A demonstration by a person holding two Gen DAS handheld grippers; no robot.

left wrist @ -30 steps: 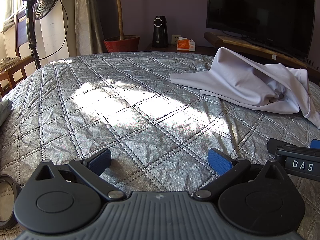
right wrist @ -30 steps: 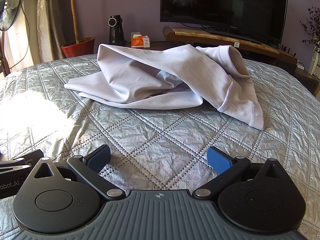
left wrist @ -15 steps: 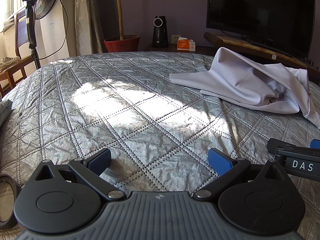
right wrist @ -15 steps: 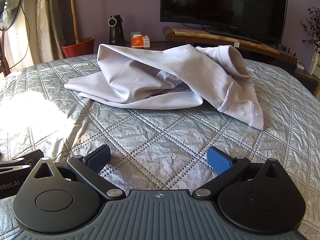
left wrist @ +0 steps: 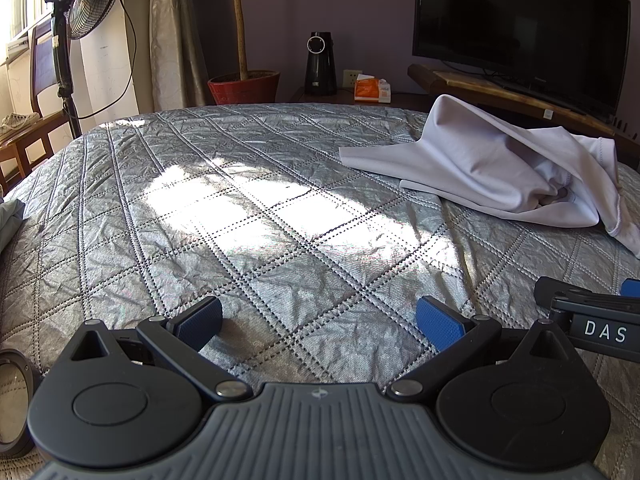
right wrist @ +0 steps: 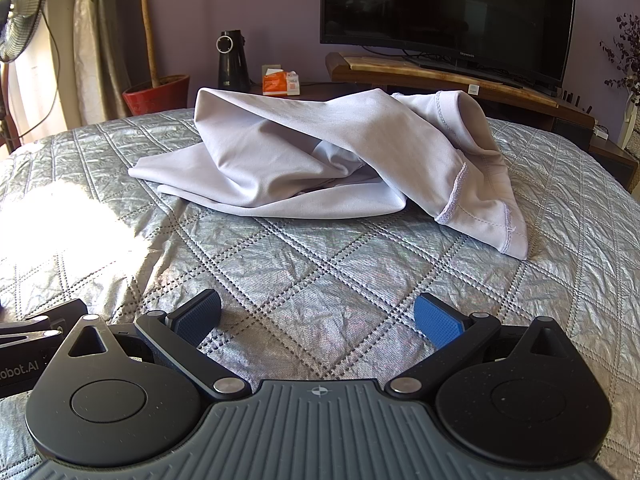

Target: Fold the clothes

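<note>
I have my left gripper (left wrist: 319,320) low over the bed, and its two blue pads (left wrist: 202,322) are spread wide apart with nothing between them, only the shiny grey quilt (left wrist: 240,200). My right gripper (right wrist: 318,318) is the same: wide apart, holding nothing, low over the quilt. The two grippers sit side by side, and I can see a bit of each one at the edge of the other's view. The thing I have to fold is a pale lilac garment (right wrist: 320,160). It lies in a crumpled heap on the far part of the bed, not flat at all. One part sticks up like a little tent, and a stitched hem (right wrist: 472,216) hangs down on the right side of the heap. From the right gripper the garment is straight ahead and near, but not touching. From the left gripper it is off to the right and farther away. A bright patch of sun falls on the quilt to the left of the heap. Behind the bed I see a big dark TV (right wrist: 448,16) on a wooden stand (right wrist: 440,76), a red plant pot (left wrist: 244,86), an orange box (left wrist: 372,90) and a standing fan (left wrist: 80,12).
</note>
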